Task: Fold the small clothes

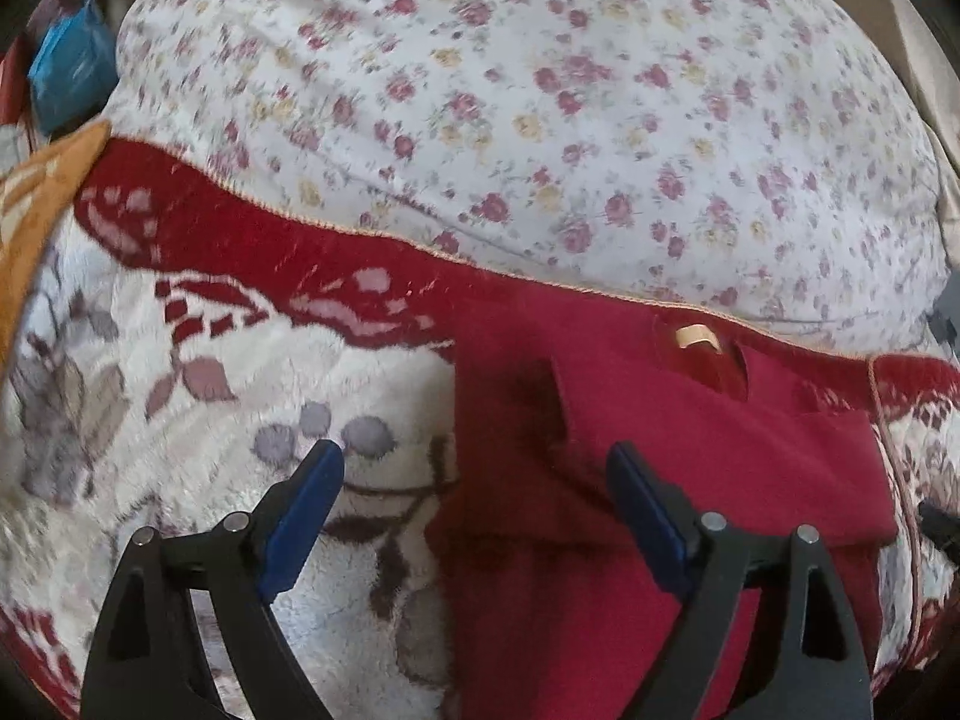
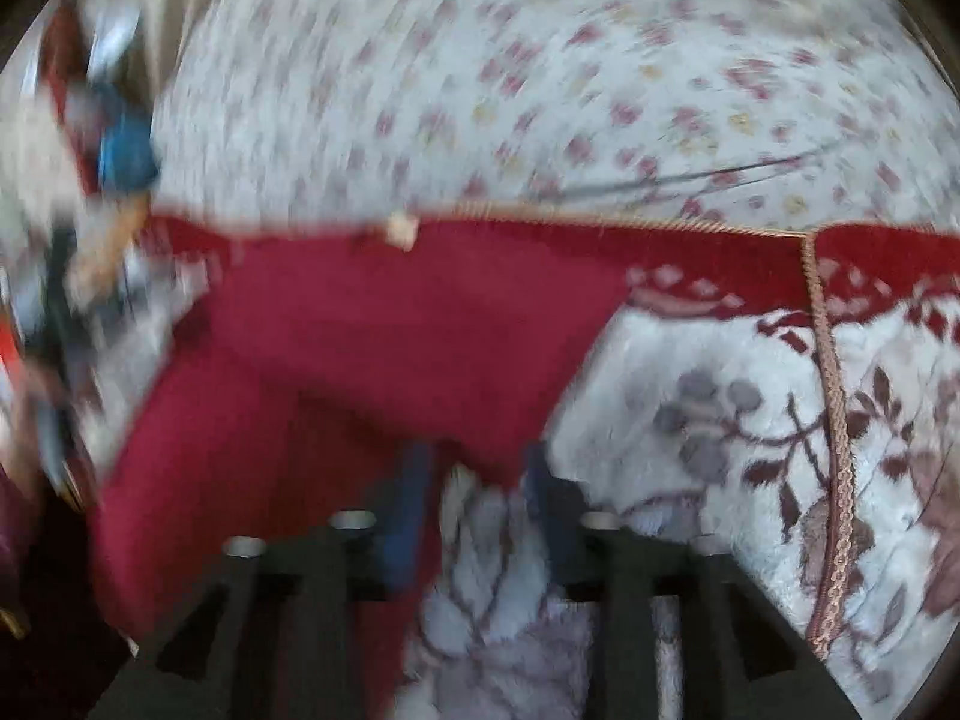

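Note:
A small dark red garment (image 1: pixel 690 480) lies spread on a white fleece blanket (image 1: pixel 210 420) with a red border. A tan label (image 1: pixel 693 336) marks its neck at the far edge. My left gripper (image 1: pixel 474 453) hangs open and wide over the garment's left edge, one blue pad above the blanket and the other above the red cloth. The right wrist view is blurred. There the garment (image 2: pixel 372 330) fills the middle, and my right gripper (image 2: pixel 474 468) stands open at its near edge. A red corner lies at the fingertips, with white fleece showing between them.
A big pillow with small red flowers (image 1: pixel 510 90) lies behind the garment. A blue item (image 1: pixel 72 72) and an orange cloth (image 1: pixel 36 210) sit at the far left. A braided cord trim (image 2: pixel 834 420) runs down the blanket on the right.

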`<state>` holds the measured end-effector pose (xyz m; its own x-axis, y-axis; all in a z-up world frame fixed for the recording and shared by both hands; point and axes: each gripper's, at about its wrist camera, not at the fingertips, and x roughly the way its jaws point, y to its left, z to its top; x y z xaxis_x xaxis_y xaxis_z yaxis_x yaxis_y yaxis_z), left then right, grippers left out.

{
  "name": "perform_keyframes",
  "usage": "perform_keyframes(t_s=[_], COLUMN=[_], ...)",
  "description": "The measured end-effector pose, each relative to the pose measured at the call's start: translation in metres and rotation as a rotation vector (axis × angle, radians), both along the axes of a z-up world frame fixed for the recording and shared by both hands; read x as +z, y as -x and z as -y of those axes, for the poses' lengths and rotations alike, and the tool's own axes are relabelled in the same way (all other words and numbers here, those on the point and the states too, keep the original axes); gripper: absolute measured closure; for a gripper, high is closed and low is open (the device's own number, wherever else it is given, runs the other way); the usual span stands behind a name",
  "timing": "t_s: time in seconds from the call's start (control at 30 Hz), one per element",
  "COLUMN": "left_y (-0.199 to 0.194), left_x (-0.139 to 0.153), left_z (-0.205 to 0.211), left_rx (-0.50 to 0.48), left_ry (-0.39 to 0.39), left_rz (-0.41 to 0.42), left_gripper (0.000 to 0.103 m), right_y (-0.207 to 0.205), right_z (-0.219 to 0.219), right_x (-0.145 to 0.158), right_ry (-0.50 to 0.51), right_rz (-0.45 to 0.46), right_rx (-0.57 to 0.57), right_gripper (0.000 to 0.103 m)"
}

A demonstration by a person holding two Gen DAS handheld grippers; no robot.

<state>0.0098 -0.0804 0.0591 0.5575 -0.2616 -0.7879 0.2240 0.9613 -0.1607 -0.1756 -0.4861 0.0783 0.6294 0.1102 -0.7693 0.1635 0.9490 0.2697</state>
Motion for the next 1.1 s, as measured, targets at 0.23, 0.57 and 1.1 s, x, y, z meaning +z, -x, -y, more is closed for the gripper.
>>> perform_keyframes(t_s=[0.23,0.57,1.1], left_y=[-0.012,-0.023,-0.018], left_x=[0.004,-0.008,-0.003], left_z=[0.005,0.052,0.035], left_rx=[0.018,-0.122,-0.109], left_ry=[0.073,-0.003,-0.027], left_rz=[0.010,0.022,0.033], left_gripper=[0.015,0.032,0.098], right_y=[-0.089,-0.085,-0.103], right_z=[0.020,0.015,0.010], right_x=[-0.058,-0.058,-0.036], right_ry=[-0.202,-0.152,-0.021], right_rz=[-0.154,-0.125,-0.005], right_rx=[-0.099,-0.079,-0.104], right_gripper=[0.039,0.036,0.085])
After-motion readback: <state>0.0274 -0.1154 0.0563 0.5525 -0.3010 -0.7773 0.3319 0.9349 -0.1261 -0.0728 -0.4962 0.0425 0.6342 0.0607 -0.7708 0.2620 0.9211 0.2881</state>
